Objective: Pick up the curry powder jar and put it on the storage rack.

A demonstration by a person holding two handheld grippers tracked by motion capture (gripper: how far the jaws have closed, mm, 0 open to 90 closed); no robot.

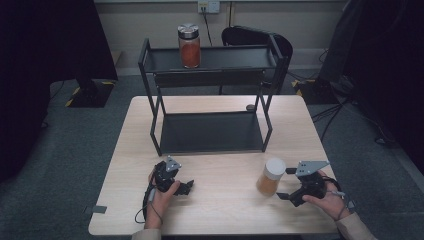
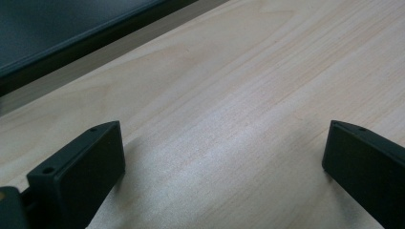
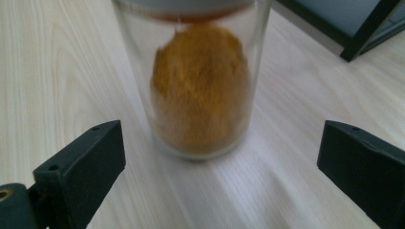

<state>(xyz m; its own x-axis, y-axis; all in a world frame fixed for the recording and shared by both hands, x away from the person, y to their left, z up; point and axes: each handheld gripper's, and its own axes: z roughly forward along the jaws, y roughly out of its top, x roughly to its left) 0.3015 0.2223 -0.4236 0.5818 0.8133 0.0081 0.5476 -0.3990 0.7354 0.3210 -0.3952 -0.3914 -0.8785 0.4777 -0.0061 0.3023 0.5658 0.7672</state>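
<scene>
the jar of yellow-brown powder [image 1: 270,177] stands upright on the wooden table [image 1: 220,210], toward its near right part, in front of the right foot of the black shelf rack [image 1: 210,95]. it is a clear glass jar with a pale lid, and the powder fills most of it. in the right gripper view the jar [image 3: 200,86] sits straight ahead, between the lines of the two black jaws but beyond their tips, not touched by either; its image is a little blurred.

the right gripper [image 1: 287,183] lies just to the right of the jar, held in the person's right hand [image 1: 327,200], with its jaws spread wide and nothing between them. one jaw tip reaches past the jar's far side, the other sits near its base on the near side.

the left gripper [image 1: 186,186] rests low over the table's near left part, well apart from the jar, in the person's left hand [image 1: 162,197]. its jaws are also wide apart with only bare wood between them.

on the rack's top shelf stands a second jar with red-orange contents [image 1: 189,46] and a metal lid.
</scene>
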